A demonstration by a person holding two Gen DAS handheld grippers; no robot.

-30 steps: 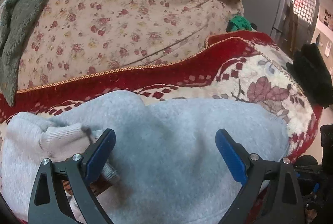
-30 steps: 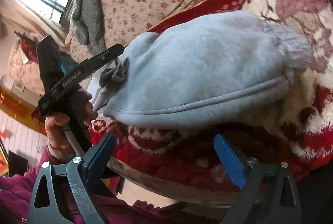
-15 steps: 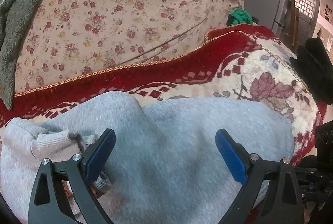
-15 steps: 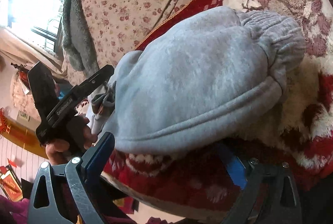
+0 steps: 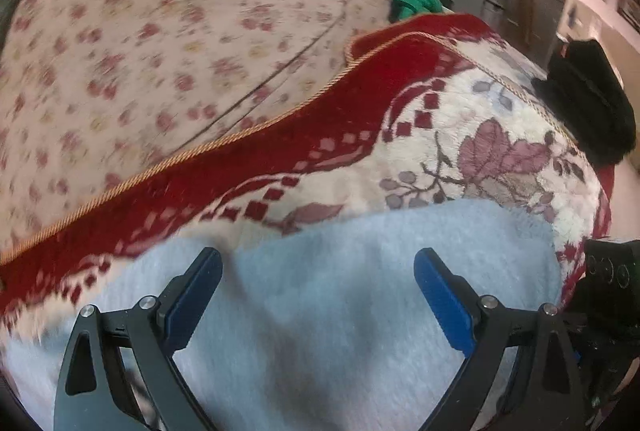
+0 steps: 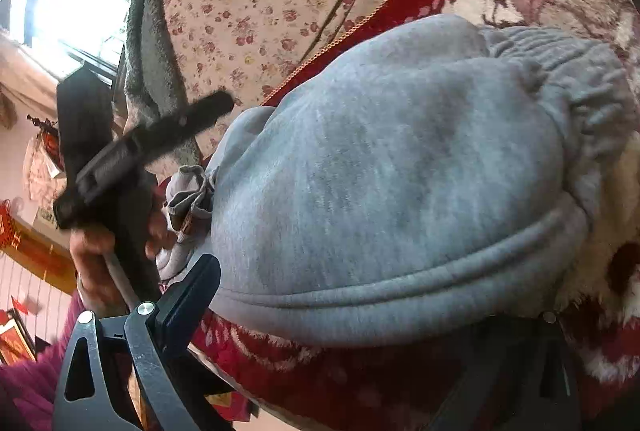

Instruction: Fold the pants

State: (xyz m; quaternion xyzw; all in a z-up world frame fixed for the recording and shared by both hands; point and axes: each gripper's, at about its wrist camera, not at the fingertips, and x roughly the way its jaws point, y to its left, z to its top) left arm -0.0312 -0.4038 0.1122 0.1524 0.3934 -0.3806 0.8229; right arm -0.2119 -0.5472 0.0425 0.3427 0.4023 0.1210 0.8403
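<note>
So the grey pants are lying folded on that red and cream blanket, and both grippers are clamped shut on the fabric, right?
Not quite. The grey pants do lie folded on the red and cream blanket, but neither gripper is clamped shut. The left wrist view shows the left gripper open above the fabric, and the right wrist view shows the right gripper spread wide at the fold's edge.

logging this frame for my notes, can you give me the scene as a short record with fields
garment: grey pants, folded into a thick bundle
waistband: elastic, gathered end at the right in the right wrist view
surface: red and cream floral blanket
backdrop: flowered cushion cover
left tool: open, held over the pants, gripping nothing
right tool: right finger hidden by the bundle's near edge, so open or shut cannot be told
other items: green object; black object at the blanket's far edge
</note>
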